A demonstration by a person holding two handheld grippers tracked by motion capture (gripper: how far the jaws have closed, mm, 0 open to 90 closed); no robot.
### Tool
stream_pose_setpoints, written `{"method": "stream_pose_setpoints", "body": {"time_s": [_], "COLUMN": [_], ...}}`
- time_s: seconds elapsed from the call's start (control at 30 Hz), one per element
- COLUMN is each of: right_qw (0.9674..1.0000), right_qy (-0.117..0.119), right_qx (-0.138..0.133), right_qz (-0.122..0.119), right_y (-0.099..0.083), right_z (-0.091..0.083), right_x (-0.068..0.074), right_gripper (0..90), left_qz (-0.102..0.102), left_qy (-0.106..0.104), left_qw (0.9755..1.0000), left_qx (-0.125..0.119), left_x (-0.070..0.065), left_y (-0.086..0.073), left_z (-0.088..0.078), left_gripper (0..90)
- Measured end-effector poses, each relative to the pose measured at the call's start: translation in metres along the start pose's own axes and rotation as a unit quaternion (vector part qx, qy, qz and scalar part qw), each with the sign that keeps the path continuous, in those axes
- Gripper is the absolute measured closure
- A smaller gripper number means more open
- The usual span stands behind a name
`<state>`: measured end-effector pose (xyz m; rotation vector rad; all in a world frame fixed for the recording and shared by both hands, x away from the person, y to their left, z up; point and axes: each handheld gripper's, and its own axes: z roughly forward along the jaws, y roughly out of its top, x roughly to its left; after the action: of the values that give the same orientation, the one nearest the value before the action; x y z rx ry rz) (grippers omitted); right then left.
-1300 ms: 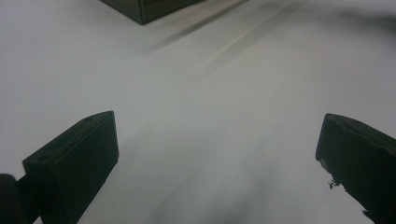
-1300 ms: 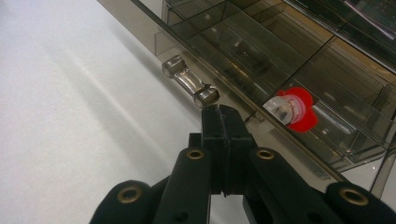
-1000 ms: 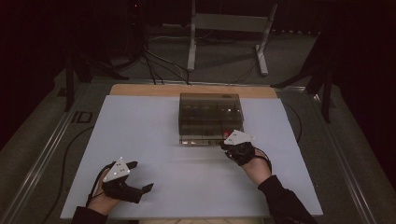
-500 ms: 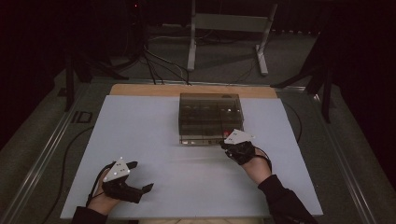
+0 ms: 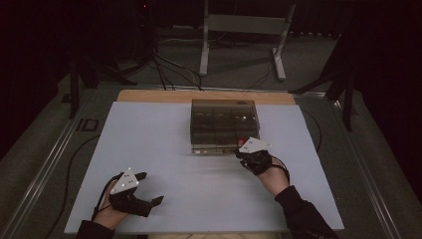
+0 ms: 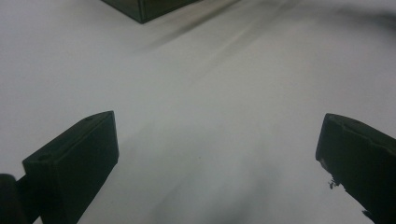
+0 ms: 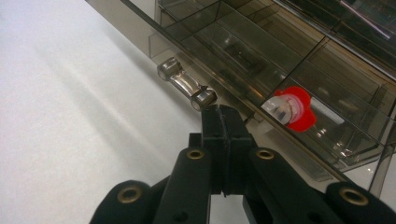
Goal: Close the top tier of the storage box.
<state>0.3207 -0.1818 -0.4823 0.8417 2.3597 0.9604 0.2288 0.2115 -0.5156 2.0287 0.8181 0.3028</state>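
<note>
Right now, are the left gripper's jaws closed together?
No, the left gripper has its two black jaws standing wide apart over the bare white table.

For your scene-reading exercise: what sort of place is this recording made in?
Probably a lab or recording workspace, not a home: a white board covers the table, cables trail over the dark floor by a metal stand, and a hand-held right gripper rests at a smoky plastic organiser box.

1. One smoky clear organiser box, far centre of the worktop.
2. One clear handle on its near front.
3. One red-capped piece inside, near right compartment.
4. Two hand-held grippers: left hand-held gripper, right hand-held gripper.
</note>
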Motion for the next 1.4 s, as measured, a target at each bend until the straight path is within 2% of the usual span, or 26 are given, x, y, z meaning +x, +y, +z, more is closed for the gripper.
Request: {"method": "stream_pose_setpoints", "body": {"time_s": [0.87, 1.4], "right_qw": [0.9999, 0.9999], "right_qy": [-0.007, -0.012], "right_qx": [-0.003, -0.003], "right_qz": [-0.007, -0.003], "right_y": [0.0046, 0.0098], "right_z": [0.0011, 0.0041], "right_x": [-0.0009, -0.0024], "right_gripper": [90.0, 90.0], "left_qz": [0.001, 0.002], "left_qy": [0.001, 0.001], "left_qw": [1.0000, 1.0000], "left_qx": [0.001, 0.001], "left_x": [-0.0003, -0.0005], "left_y": [0.0000, -0.0001], "left_z": [0.0004, 0.0003], "left_gripper": [0.0, 0.0]}}
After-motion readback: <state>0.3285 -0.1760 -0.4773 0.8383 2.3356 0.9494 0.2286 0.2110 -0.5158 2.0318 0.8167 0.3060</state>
